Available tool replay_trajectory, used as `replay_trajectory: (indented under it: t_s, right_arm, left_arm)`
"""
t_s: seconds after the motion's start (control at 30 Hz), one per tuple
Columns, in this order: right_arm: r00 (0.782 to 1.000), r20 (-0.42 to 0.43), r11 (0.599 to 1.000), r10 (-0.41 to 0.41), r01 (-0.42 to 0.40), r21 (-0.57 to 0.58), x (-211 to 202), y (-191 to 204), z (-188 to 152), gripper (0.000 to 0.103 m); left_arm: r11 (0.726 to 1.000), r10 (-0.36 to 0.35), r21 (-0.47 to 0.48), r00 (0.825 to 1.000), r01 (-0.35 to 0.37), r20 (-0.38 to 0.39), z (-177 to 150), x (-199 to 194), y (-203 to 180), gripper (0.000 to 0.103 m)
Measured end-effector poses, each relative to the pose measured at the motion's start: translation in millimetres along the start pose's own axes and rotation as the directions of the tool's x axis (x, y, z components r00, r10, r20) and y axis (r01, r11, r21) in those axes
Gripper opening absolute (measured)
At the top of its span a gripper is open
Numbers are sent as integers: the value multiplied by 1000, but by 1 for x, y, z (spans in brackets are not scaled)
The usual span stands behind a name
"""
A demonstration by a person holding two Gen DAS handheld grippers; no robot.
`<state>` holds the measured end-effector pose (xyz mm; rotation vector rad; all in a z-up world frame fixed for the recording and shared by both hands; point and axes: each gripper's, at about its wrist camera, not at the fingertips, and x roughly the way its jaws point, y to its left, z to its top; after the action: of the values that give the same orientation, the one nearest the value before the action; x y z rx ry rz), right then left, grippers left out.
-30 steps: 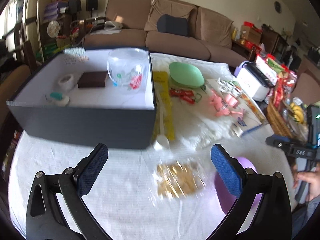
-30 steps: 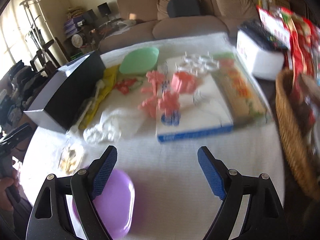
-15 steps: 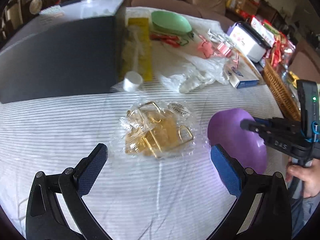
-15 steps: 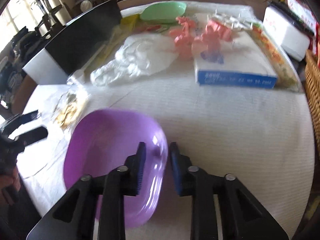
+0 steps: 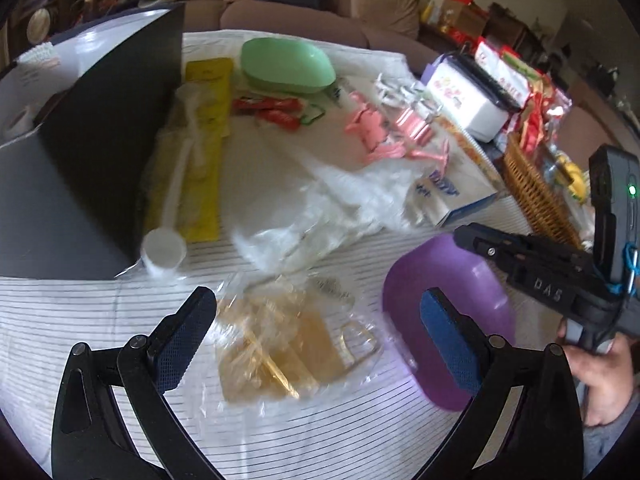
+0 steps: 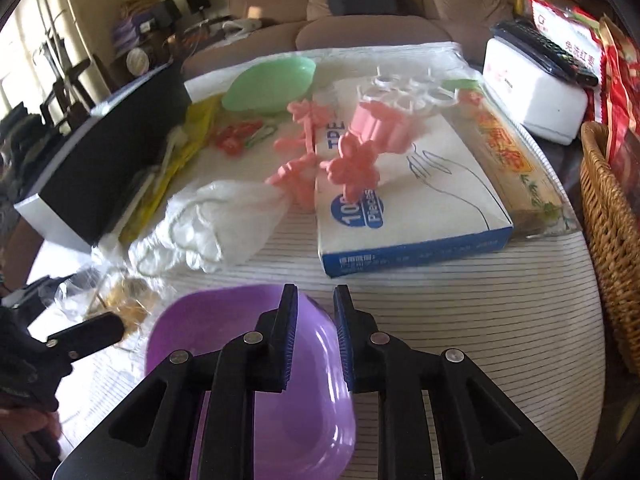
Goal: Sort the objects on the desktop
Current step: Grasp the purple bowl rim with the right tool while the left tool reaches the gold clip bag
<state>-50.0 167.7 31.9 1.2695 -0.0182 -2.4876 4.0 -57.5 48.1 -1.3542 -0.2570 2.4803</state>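
A clear bag of gold clips (image 5: 280,348) lies on the striped cloth, between the fingers of my left gripper (image 5: 316,320). That gripper's jaws are closing but stand wide, and the pads do not touch the bag. To the right sits a purple bowl (image 5: 448,292). My right gripper (image 6: 315,300) is shut on the purple bowl's (image 6: 248,344) right rim, one finger inside and one outside. The left wrist view shows the right gripper (image 5: 480,240) reaching over the bowl from the right, held by a hand (image 5: 604,376).
A black box (image 5: 80,160) stands at the left with a white scoop (image 5: 164,248) and a yellow packet (image 5: 204,136) beside it. Behind lie a crumpled white bag (image 6: 212,224), a green bowl (image 6: 272,84), pink clips (image 6: 352,152) on a glove box (image 6: 420,208), and a wicker basket (image 6: 612,240).
My left gripper came down and forward over the bag of gold clips, and its jaws narrowed a little. My right gripper went from wide open to shut on the purple bowl's rim.
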Motion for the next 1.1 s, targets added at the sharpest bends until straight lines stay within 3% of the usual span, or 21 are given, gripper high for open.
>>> replay_trajectory:
  t_s: [0.07, 0.17, 0.2, 0.23, 0.3, 0.47, 0.6, 0.77, 0.9, 0.97, 1.1]
  right_arm:
    - [1000, 25, 1000, 13, -12, -17, -7, 5, 4, 18]
    - [1000, -6, 999, 28, -28, -40, -15, 9, 7, 19]
    - [999, -17, 998, 48, -49, -28, -20, 6, 5, 29]
    - [996, -38, 997, 78, -79, -13, -23, 3, 2, 55]
    - [993, -76, 996, 88, -90, -18, -25, 0, -6, 81]
    - [981, -137, 990, 135, -140, -31, -32, 8, -24, 81]
    - [988, -138, 985, 69, -89, -148, -40, 36, -43, 82]
    - [982, -186, 974, -44, 0, -226, -18, 45, -59, 83]
    - [983, -182, 980, -17, -20, -197, -24, 43, -61, 83]
    - [989, -149, 983, -2, -26, -181, -34, 42, -61, 83]
    - [985, -169, 996, 26, -39, -75, -25, 25, -59, 84]
  left_arm:
    - [1000, -9, 7, 1000, 9, 1, 3, -4, -4, 84]
    - [999, 32, 39, 999, -30, -44, 0, -7, -8, 83]
    - [998, 47, 40, 997, -45, -63, -5, -8, -6, 85]
    - [998, 51, 34, 996, -49, -67, -10, -9, -5, 87]
    - [998, 56, 34, 995, -53, -81, -19, -6, -5, 95]
    - [997, 72, 42, 993, -68, -92, -29, 5, -4, 90]
    - [997, 61, 40, 996, -59, -63, -28, -1, -3, 71]
    - [1000, 11, 1, 998, -11, -55, -27, -9, 8, 66]
    - [995, -83, -50, 997, 83, 7, -17, -34, 13, 53]
    - [991, -121, -53, 991, 124, 51, -6, -52, 12, 53]
    - [993, -117, -21, 987, 120, 114, 27, -77, 7, 53]
